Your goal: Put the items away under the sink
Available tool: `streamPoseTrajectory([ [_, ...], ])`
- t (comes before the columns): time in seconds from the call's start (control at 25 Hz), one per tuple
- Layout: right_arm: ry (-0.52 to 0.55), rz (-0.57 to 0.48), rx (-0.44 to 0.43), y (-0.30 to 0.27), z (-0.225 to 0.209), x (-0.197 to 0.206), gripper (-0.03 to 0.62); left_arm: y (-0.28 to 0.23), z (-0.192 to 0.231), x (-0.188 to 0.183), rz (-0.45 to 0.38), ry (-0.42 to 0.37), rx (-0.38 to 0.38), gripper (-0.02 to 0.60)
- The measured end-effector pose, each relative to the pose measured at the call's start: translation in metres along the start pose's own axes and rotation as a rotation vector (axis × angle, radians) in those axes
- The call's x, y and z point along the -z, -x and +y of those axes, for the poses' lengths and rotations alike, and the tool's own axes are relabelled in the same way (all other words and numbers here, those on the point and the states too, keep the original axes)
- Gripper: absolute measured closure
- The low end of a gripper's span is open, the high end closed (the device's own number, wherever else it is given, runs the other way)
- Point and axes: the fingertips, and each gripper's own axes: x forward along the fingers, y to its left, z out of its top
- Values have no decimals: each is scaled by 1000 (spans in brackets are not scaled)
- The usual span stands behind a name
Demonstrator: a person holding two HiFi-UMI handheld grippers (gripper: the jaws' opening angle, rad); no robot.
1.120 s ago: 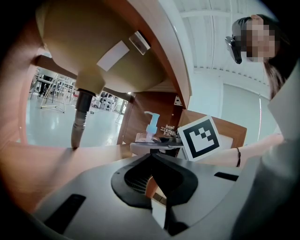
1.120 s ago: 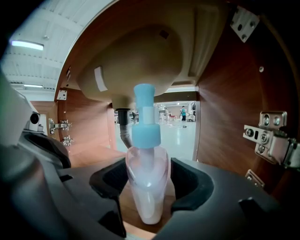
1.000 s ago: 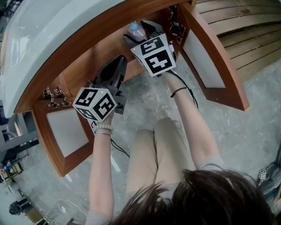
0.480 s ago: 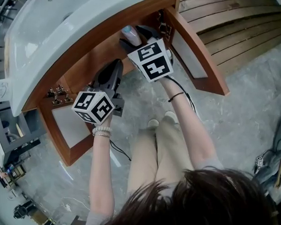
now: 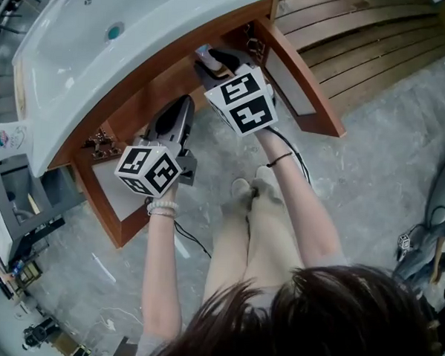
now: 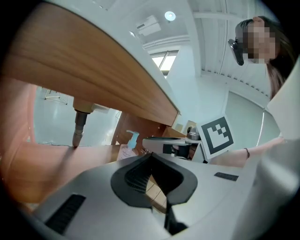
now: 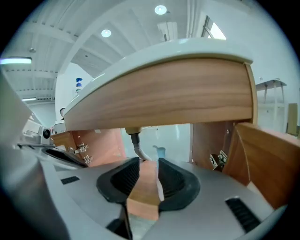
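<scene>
A soap pump bottle (image 5: 207,54) with a blue pump stands inside the open wooden cabinet (image 5: 149,95) under the white sink (image 5: 80,47). It also shows in the left gripper view, bottle (image 6: 125,149), and far back between the jaws in the right gripper view, bottle (image 7: 161,151). My right gripper (image 5: 213,62) hangs just in front of it. Its jaws have just been closing and stand open, with only the cabinet floor showing between them (image 7: 146,163). My left gripper (image 5: 177,106) is at the cabinet's mouth, its jaws shut and empty (image 6: 151,156).
A drain pipe (image 7: 136,143) hangs from the basin inside the cabinet. Both doors stand open, the left door (image 5: 110,190) and the right door (image 5: 299,66), with hinges (image 7: 218,160) on the side walls. The person's knees (image 5: 254,205) are on the grey floor.
Both grippers have come up and back a little from the cabinet opening. The bottle stays standing inside, now apart from the right jaws.
</scene>
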Motion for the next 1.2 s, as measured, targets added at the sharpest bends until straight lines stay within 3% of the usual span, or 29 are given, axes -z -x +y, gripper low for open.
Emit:
streamPoseTrajectory([
  [0.12,-4,9,0,13,5,-10,518,5,-9,-4,19,12,12,580],
  [0.36,-4,53,2,34,13,-23,574,14,-23,-16,20,38,16,580],
  [0.84,-27,48,-54,64,33,-60,579,31,-40,-47,-16,88,16,580],
  [1.2,-29,32,-82,72,41,-86,579,39,-51,-60,20,66,40,578],
])
